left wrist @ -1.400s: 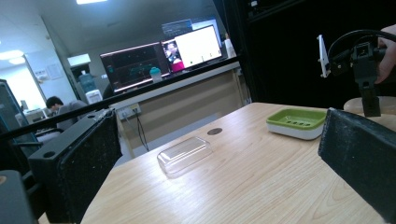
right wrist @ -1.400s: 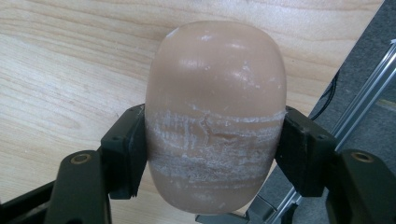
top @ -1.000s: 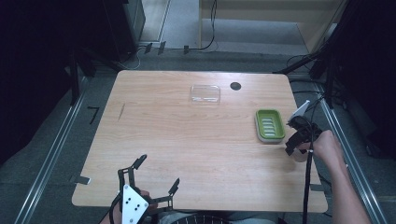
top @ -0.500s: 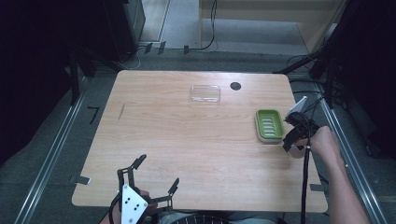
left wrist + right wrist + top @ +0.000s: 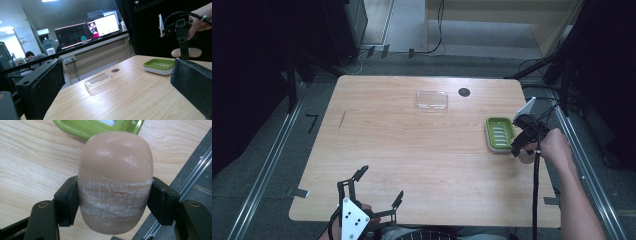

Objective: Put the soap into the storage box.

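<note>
Right gripper [image 5: 113,200] fingers clamped on tan soap bar [image 5: 115,180], one pad each side. Soap off table [image 5: 412,150], held at right edge, just beside green soap dish [image 5: 499,134], not yet over it. Dish empty, slotted insert showing. Clear lid [image 5: 432,100] lies apart near far edge, beside dark hole [image 5: 464,92]. Left gripper [image 5: 377,197] at near edge, fingers apart, nothing between. Judgement: pickup done; left to do — carry soap over dish, lower, release; lid possibly after.
</note>
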### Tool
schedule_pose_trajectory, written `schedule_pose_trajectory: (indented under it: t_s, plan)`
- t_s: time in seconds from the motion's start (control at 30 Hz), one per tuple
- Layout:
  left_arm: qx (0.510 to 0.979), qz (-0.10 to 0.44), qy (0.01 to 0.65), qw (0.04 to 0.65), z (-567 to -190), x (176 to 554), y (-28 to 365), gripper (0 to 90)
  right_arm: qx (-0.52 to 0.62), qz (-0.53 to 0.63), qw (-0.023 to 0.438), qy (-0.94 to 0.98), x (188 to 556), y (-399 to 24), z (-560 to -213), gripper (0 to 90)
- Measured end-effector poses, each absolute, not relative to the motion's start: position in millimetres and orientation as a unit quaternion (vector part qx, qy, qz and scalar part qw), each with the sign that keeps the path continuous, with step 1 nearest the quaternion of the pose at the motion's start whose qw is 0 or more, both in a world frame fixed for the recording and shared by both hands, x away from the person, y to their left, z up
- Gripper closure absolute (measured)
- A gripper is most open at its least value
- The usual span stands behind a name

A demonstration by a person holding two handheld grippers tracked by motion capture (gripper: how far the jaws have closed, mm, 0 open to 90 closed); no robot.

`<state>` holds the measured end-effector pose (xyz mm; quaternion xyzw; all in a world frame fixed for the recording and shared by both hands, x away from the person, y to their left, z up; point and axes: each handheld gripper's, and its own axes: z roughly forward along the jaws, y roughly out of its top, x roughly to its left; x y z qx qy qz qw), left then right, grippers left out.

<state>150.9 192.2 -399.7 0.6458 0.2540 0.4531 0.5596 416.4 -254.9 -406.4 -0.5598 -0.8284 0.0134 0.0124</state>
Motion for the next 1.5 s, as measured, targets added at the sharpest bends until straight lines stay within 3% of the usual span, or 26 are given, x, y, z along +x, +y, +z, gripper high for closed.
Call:
schedule_pose_trajectory:
  t_s: [1.5]
  plan:
    - [0.644,0.453,0.258,0.560,-400,151,193,0.0,-0.560,-0.019,-0.011,-0.828,455,-228,-392,33.4]
